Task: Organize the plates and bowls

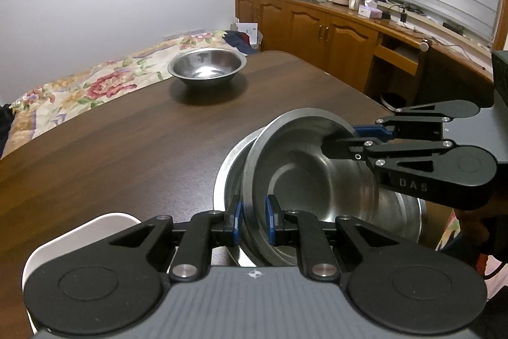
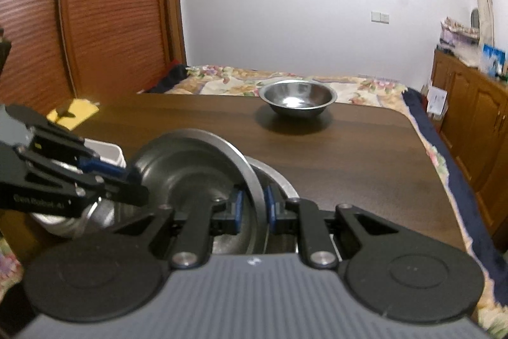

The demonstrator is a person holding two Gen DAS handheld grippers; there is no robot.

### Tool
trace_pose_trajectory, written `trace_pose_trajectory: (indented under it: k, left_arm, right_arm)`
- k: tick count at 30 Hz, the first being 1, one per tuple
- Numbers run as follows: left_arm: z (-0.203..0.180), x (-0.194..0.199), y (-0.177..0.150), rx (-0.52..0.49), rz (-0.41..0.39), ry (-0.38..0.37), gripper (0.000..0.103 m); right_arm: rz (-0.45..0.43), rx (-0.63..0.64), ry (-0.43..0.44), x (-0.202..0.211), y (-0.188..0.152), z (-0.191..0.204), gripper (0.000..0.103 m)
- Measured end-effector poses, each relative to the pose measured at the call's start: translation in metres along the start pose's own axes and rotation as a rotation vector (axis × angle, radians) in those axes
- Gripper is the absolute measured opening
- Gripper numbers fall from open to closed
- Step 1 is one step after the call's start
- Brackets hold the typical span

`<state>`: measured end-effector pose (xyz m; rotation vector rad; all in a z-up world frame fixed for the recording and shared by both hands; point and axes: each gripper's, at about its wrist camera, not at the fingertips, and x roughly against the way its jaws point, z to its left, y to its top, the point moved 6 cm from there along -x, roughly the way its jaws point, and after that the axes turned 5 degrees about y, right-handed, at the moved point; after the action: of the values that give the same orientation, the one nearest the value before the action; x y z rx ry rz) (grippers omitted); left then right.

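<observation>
steel bowl (image 1: 304, 180) sits tilted on edge between both my grippers, leaning inside a larger steel bowl (image 1: 228, 180) that rests on the near part of the dark wooden table (image 1: 111, 154). my left gripper (image 1: 254, 223) is clamped on the near rim of the tilted bowl, one blue pad on each side of the thin metal lip. my right gripper (image 1: 358, 135) comes in from the right in the left wrist view and is pinched on the far right rim of the same bowl, with one black finger lying across the bowl's inside.

from the right wrist view, my right gripper (image 2: 252, 208) has its blue pads squeezed on the rim, the lip standing nearly upright between them. my left gripper (image 2: 127, 173) reaches in from the left there and bites the opposite edge. the bowl's open side faces toward the left of that view, and its lower edge dips into the larger bowl (image 2: 279, 177) beneath.

a third steel bowl (image 1: 207, 65) stands upright and alone at the far side of the table, well apart from the pair i hold. a white container (image 2: 106, 153) shows just behind my left gripper in the right wrist view. beyond the table lie a floral bedspread (image 1: 95, 81) and a wooden cabinet (image 1: 317, 30) along the wall.
</observation>
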<state>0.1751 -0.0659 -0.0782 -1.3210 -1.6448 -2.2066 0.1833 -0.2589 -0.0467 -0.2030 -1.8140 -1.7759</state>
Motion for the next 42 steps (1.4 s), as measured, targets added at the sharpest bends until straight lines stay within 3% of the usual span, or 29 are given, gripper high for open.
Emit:
trace_pose_trajectory:
  k: [17,20,29,36,42]
  left_arm:
    - [-0.005,0.002,-0.004,0.049,-0.014,0.025,0.017]
    - [-0.003,0.006,-0.003,0.059,-0.028,0.030,0.022]
    - [0.001,0.016,0.002,0.085,-0.069,0.030,0.023]
    - [0.001,0.020,0.009,0.099,-0.111,0.031,0.037]
    - [0.004,0.022,0.014,0.108,-0.133,0.034,0.046]
  right_arm:
    - [0.009,0.008,0.019,-0.006,-0.004,-0.001,0.021]
    - [0.012,0.017,0.020,-0.005,-0.004,-0.002,0.021]
    - [0.023,0.047,0.024,-0.008,-0.003,0.001,0.021]
    - [0.025,0.057,0.014,-0.009,-0.003,0.003,0.021]
    - [0.002,0.036,0.018,-0.003,-0.001,0.002,0.029]
